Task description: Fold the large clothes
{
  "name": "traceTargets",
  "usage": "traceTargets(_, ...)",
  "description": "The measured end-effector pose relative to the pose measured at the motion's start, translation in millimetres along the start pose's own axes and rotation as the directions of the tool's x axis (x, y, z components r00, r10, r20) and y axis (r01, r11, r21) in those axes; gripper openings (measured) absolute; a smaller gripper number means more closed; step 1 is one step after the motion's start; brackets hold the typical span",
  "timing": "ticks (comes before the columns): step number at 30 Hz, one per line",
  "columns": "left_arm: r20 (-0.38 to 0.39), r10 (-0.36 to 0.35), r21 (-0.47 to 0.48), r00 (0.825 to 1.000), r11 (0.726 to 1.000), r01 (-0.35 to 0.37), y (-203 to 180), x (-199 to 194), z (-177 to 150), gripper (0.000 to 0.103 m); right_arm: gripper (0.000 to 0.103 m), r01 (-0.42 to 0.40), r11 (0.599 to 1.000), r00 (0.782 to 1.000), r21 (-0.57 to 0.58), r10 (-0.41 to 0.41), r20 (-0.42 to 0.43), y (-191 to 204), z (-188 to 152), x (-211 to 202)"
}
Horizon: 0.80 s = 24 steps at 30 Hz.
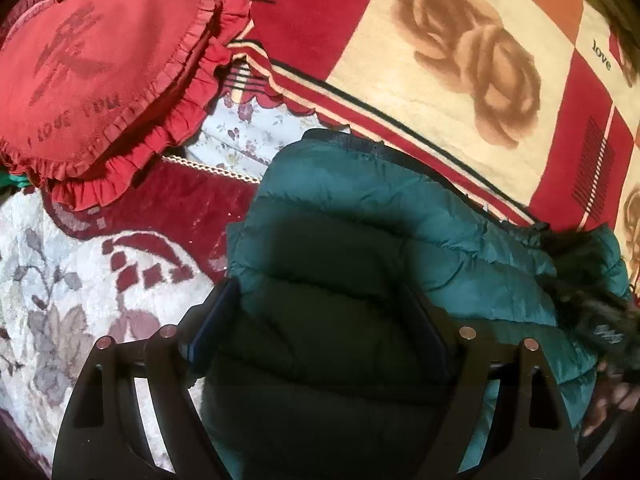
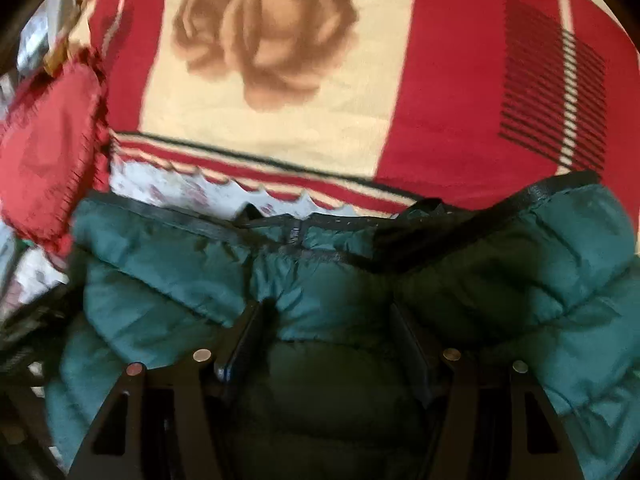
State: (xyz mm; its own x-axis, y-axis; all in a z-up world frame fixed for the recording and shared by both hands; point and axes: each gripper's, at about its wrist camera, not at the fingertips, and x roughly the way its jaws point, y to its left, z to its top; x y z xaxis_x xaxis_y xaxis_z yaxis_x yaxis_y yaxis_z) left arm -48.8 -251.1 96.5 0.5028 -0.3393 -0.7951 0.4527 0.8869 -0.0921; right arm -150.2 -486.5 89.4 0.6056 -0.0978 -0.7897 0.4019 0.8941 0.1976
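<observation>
Jacket (image 1: 360, 208), a teal quilted puffer, lies bunched on a bed over a red and cream rose blanket (image 1: 452, 60), with a flowered sheet (image 1: 248, 128) and a patterned rug-like cover (image 1: 60, 280) showing to one side. A red heart cushion (image 1: 100, 68) rests near the jacket's far edge, apart from it. Dark fur trim (image 1: 580, 280), likely the hood, sits at the right in the left wrist view. In the right wrist view a black-bound edge (image 2: 168, 216) and a zip (image 2: 294, 236) run across the far side of the jacket.

The left gripper (image 1: 320, 312) has its fingers spread wide with padded fabric bulging between them; whether they press it or merely straddle it I cannot tell. The right gripper (image 2: 326, 320) is likewise spread around a puffy fold near the zip, and that view is blurred, so contact is unclear.

The step in hand looks like taking hold of the body to fold it over. To do it well, each gripper should bite a full quilted ridge rather than slippery shell, since the filling will spring back. Both should lift evenly, keep the bound edge straight, and lay the fold toward the blanket, clear of the cushion. Pressing the air out after laying helps the fold stay. The fur trim should be tucked inside.
</observation>
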Motion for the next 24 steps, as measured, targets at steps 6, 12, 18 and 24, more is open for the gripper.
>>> traceTargets(6, 0.077, -0.017, 0.026, 0.997, 1.0, 0.015, -7.2, -40.2, 2.0, 0.083, 0.065, 0.053, 0.998, 0.992, -0.03, -0.049, 0.119, -18.3, -8.6, -68.1)
traceTargets(12, 0.069, -0.025, 0.074, 0.997, 0.997, 0.02, -31.1, -36.9, 1.0, 0.083, 0.068, 0.203, 0.979, 0.972, 0.01, -0.203, 0.117, -55.1, -19.8, -69.2)
traceTargets(18, 0.009, 0.006, 0.06, 1.0, 0.998, -0.007, -32.2, -1.3, -2.3, 0.083, 0.071, 0.262, 0.965, 0.962, 0.015, -0.263, 0.071, -80.0, -16.5, -40.2)
traceTargets(24, 0.013, 0.01, 0.061, 1.0, 0.998, -0.011, -29.6, 17.4, 2.1, 0.084, 0.076, 0.259, 0.965, 0.965, 0.039, -0.261, 0.032, -95.2, -14.1, -13.4)
